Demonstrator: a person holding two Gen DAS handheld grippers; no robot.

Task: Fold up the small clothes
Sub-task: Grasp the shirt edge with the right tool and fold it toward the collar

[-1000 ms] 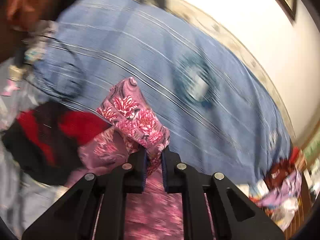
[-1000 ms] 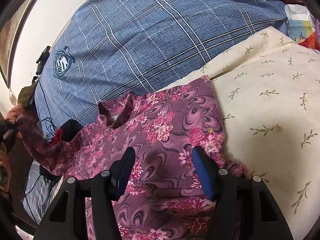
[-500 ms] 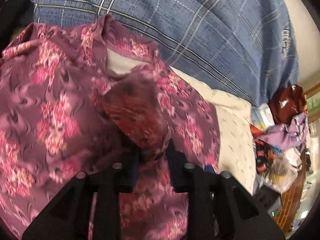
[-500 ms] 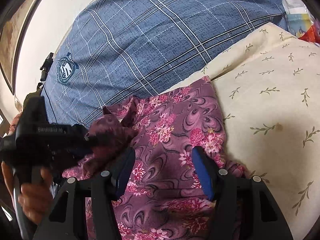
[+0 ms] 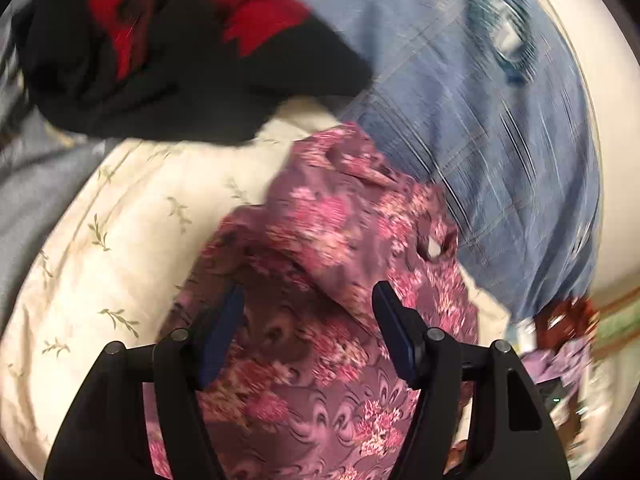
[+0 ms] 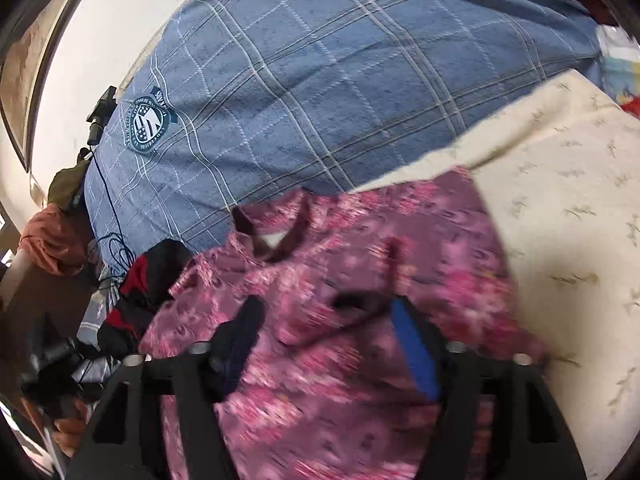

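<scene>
A small purple garment with pink flowers [image 5: 340, 248] lies on a cream leaf-print cloth [image 5: 132, 216]; one side is folded over its middle. It also shows in the right wrist view [image 6: 360, 264], collar toward the blue blanket. My left gripper [image 5: 306, 312] is open just above the folded part, holding nothing. My right gripper [image 6: 326, 324] is open over the garment's lower part, also empty. Both views are blurred.
A blue plaid blanket [image 6: 320, 80] lies behind the garment. A black and red garment [image 5: 168, 48] sits at the left, also in the right wrist view [image 6: 140, 280]. Mixed clothes and bags [image 5: 560, 340] pile at the right. Cables [image 6: 108, 240] trail at the left.
My left gripper carried the garment's side over the middle, let it go and opened. The right gripper stayed open and shifted slightly.
</scene>
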